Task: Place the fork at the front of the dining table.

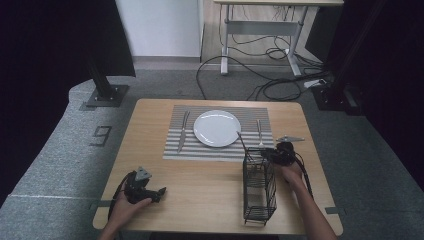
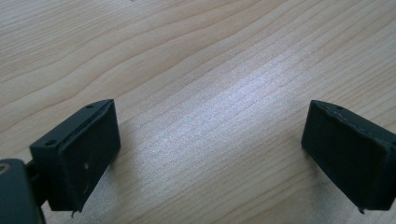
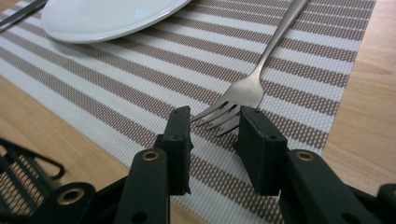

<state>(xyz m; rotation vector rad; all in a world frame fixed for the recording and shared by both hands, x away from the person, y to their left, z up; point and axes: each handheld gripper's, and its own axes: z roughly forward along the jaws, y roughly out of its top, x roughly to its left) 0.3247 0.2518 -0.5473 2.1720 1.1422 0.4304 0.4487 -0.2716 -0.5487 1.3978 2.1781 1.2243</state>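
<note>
A steel fork (image 3: pixel 261 60) lies on the striped placemat (image 3: pixel 140 88), handle pointing away from me. Its tines sit between the jaws of my right gripper (image 3: pixel 212 117), which touch them on both sides, low over the mat. From above, this gripper (image 1: pixel 271 151) is at the mat's (image 1: pixel 220 150) front right corner, at the near end of the fork (image 1: pixel 259 131). A white plate (image 1: pixel 217 128) rests mid-mat with a knife (image 1: pixel 183 131) to its left. My left gripper (image 1: pixel 161 191) stands open over bare wood near the front left, nothing between its pads (image 2: pixel 88 154).
A tall black wire caddy (image 1: pixel 260 187) stands just left of my right hand, with a thin utensil handle (image 1: pixel 242 140) sticking up from it toward the plate. In the right gripper view, the caddy's edge (image 3: pixel 23 172) is at lower left. Bare wood (image 1: pixel 200 185) spans the front middle.
</note>
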